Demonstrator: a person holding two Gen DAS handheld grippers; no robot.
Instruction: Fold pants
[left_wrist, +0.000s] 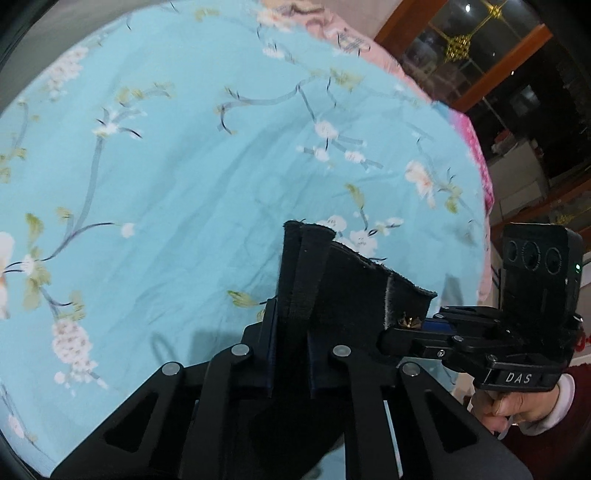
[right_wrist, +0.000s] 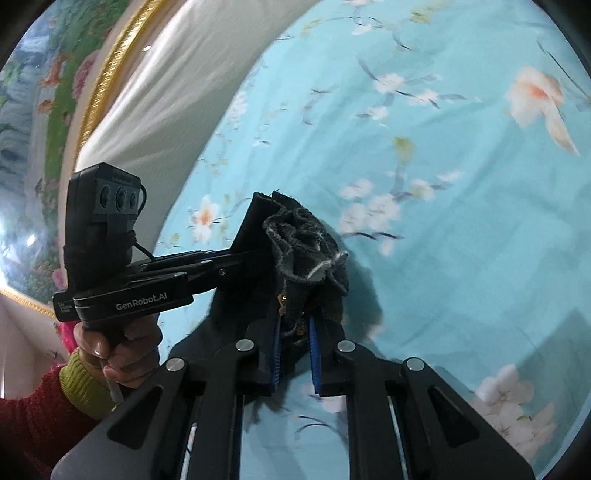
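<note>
Dark pants (left_wrist: 343, 280) are held up above the bed by both grippers. My left gripper (left_wrist: 291, 350) is shut on one part of the waistband, which stands up between its fingers. My right gripper (right_wrist: 295, 343) is shut on a bunched part of the pants (right_wrist: 306, 251) near a zip. The cloth stretches taut between the two grippers. The right gripper shows in the left wrist view (left_wrist: 402, 328), close to the right. The left gripper shows in the right wrist view (right_wrist: 240, 258), close to the left. The rest of the pants hangs below, out of sight.
A light blue floral bedsheet (left_wrist: 184, 184) covers the bed below both grippers. A pink blanket (left_wrist: 476, 155) lies along its far edge, with wooden cabinets (left_wrist: 498, 74) beyond. A white padded headboard with gold trim (right_wrist: 155, 81) stands at the left of the right wrist view.
</note>
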